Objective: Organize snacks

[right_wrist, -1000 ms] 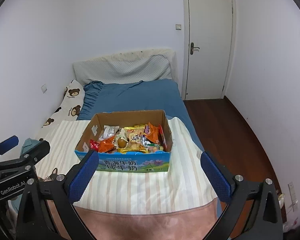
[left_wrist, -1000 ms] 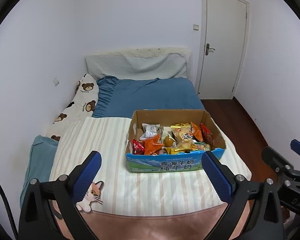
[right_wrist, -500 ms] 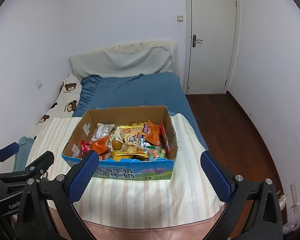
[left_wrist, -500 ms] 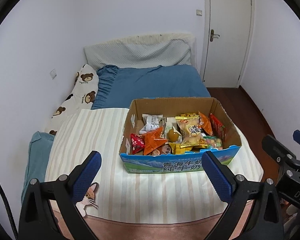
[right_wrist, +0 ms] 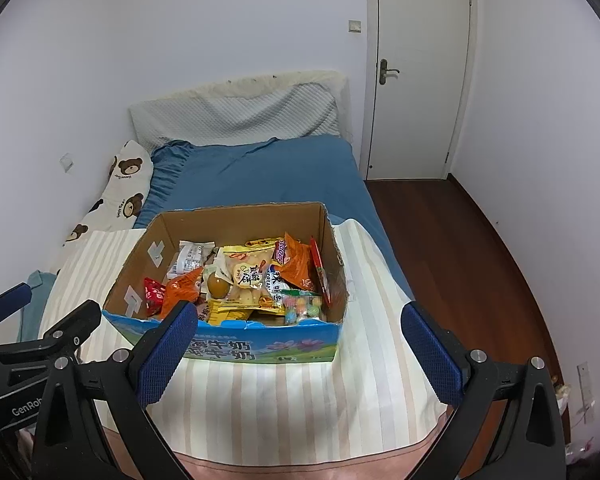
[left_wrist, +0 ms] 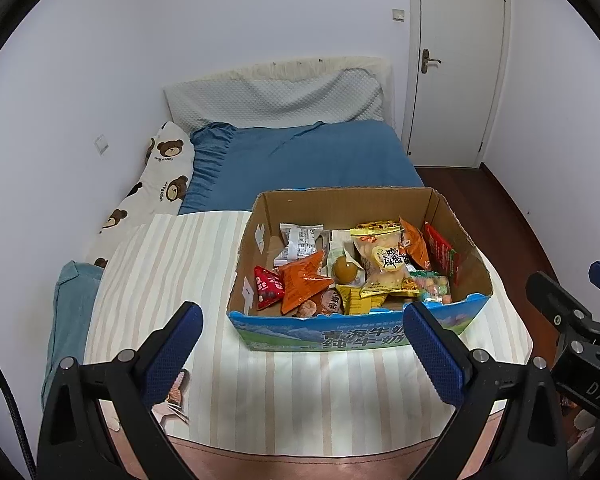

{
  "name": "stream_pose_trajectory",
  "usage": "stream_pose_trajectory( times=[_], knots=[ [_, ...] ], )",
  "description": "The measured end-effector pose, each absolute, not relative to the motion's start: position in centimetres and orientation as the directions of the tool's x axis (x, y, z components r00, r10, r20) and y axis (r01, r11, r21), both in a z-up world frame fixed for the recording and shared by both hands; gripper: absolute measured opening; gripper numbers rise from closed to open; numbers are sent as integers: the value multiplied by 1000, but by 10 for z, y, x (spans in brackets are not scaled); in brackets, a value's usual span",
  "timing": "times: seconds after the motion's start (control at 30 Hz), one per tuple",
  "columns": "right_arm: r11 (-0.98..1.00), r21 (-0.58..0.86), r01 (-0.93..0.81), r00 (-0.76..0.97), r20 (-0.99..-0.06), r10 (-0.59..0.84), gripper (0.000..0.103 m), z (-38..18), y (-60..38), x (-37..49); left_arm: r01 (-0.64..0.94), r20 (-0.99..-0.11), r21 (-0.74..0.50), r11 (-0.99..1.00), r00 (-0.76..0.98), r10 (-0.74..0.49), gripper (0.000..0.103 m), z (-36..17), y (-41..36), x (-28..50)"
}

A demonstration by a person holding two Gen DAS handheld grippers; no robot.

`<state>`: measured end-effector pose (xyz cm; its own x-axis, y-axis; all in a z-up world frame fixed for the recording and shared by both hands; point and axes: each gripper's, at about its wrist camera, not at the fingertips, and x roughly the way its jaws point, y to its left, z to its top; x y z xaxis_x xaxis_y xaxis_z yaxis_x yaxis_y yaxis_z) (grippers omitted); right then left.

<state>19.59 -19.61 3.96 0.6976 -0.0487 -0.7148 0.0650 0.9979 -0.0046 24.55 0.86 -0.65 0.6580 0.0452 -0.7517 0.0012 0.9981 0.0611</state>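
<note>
An open brown cardboard box with a blue printed front panel (left_wrist: 356, 334) (right_wrist: 260, 344) sits on a cream-and-beige striped blanket (left_wrist: 172, 276) (right_wrist: 300, 400) spread over the near end of the bed. The box holds a loose pile of packaged snacks: an orange triangular packet (left_wrist: 302, 280) (right_wrist: 182, 286), a small red packet (left_wrist: 266, 286) (right_wrist: 153, 294), a yellow-edged clear bag of pale biscuits (left_wrist: 382, 264) (right_wrist: 246, 276), a round brown egg-like item in clear wrap (left_wrist: 345, 270) (right_wrist: 217, 286), a white printed sachet (left_wrist: 300, 240) (right_wrist: 190, 258) and a clear bag of multicoloured candies (left_wrist: 432, 286) (right_wrist: 302, 306). The left tool (left_wrist: 300, 344) hovers short of the box's front left corner, its blue-padded fingers spread wide and holding nothing. The right tool (right_wrist: 298, 348) hovers before the box front, fingers likewise spread wide and empty. The two tools are side by side, apart from the box. Beyond the blanket lie a blue bedsheet (left_wrist: 300, 160) (right_wrist: 260, 172), a white bear-print pillow (left_wrist: 156, 180) (right_wrist: 120, 188) and a closed white door (left_wrist: 458, 60) (right_wrist: 420, 68).
</note>
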Motion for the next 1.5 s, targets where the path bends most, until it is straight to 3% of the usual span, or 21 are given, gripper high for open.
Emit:
stream_pose_trajectory(
  times=[1.5],
  knots=[
    [997, 6, 81, 689, -723, -52, 103, 39, -201, 184, -17, -745, 60, 998, 664, 56, 103, 1, 9, 242]
  ],
)
